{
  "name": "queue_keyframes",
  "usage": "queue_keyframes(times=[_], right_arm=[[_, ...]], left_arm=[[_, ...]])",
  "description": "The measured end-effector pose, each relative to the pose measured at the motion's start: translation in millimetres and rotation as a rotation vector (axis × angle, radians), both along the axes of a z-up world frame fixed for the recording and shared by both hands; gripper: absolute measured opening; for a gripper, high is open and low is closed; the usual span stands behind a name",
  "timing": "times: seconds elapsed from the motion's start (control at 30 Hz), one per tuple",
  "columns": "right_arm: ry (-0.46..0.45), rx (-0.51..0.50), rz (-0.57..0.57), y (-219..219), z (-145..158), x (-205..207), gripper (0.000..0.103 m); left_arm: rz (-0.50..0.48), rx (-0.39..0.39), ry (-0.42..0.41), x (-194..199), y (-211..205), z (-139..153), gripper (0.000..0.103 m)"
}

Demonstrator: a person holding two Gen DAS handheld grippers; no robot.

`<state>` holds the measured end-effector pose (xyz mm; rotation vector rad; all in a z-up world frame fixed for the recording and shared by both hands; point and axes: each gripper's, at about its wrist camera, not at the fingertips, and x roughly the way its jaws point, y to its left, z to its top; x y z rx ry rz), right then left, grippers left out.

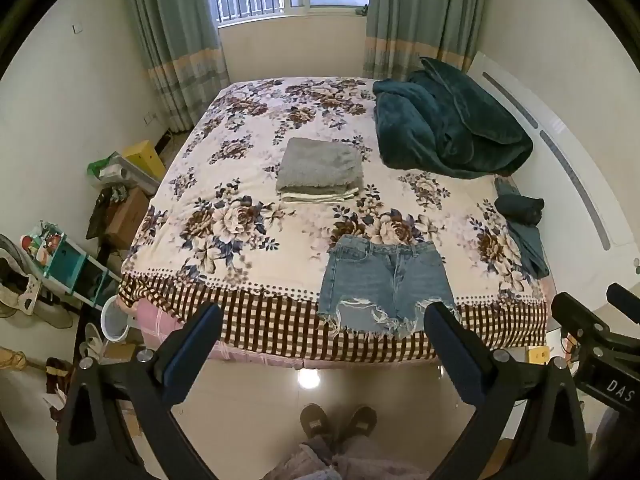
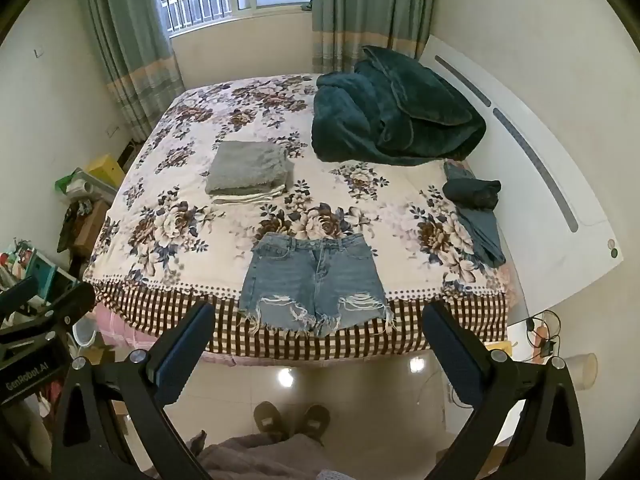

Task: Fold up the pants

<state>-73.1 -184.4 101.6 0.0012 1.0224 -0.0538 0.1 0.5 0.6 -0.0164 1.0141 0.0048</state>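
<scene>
Blue denim shorts with frayed hems lie flat near the front edge of the floral bed, waistband toward the window. They also show in the right wrist view. My left gripper is open and empty, held above the floor in front of the bed, short of the shorts. My right gripper is open and empty, at a similar distance from the shorts. The right gripper's body shows at the right edge of the left wrist view.
A folded grey towel stack lies mid-bed. A dark green blanket is heaped at the far right. Dark clothes lie along the right edge by the white headboard. Clutter and a shelf stand on the left. My slippers are on the tiled floor.
</scene>
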Motion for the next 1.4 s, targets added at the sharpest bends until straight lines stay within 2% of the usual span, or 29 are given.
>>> queue_keyframes(times=[0.53,0.9,1.4], right_arm=[[0.002,0.01,0.006,5.8,-7.9,-7.1,0.103],[0.005,0.008,0.013,4.3,1.9,-0.9,0.103],[0.008,0.011,0.019,3.6,5.8,-1.2,0.103]], left_arm=[[0.002,0.012,-0.009,-1.5,1.8,4.6,0.103],[0.0,0.01,-0.025,4.8,-8.2,20.5,0.103],[0.003,0.0,-0.027,3.9,-6.2,17.0,0.103]])
